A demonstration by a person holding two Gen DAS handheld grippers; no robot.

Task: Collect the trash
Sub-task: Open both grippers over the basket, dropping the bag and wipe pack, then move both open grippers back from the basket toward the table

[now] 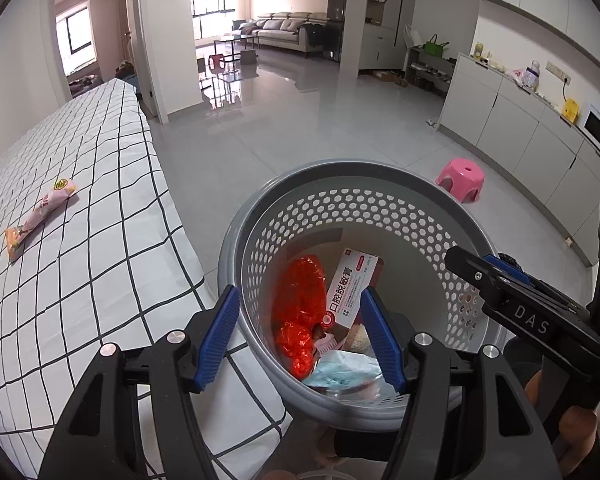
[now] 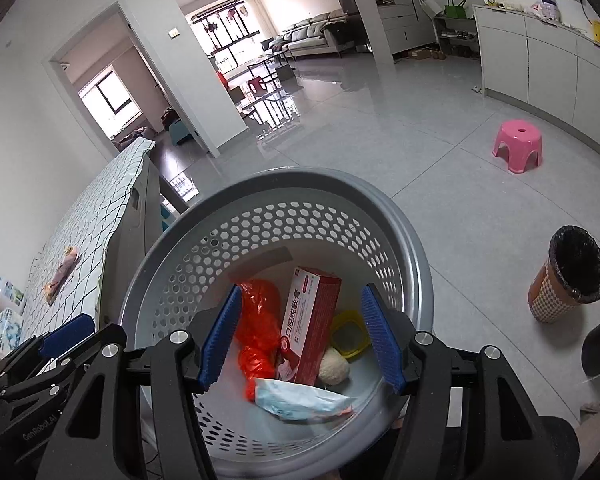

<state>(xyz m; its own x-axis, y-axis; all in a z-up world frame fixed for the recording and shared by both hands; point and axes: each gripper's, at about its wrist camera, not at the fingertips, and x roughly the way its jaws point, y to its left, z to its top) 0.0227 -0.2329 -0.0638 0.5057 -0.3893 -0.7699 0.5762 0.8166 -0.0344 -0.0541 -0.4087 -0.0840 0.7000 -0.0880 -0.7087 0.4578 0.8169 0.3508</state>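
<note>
Left gripper point(image 1: 300, 336): hanging over the basket mouth, blue pads spread, nothing between them. Right gripper point(image 2: 300, 338): likewise parted and empty, pointing down into the same basket. Grey perforated basket point(image 1: 380, 178): standing on the floor beside the checked-cloth table point(image 1: 100, 240), holding a red plastic bag point(image 1: 300, 304), a red-and-white carton point(image 1: 350, 292), a pale blue packet point(image 1: 346, 372), and what may be a beige ball. Pink snack wrapper point(image 1: 40, 218): lying on the cloth, well apart.
</note>
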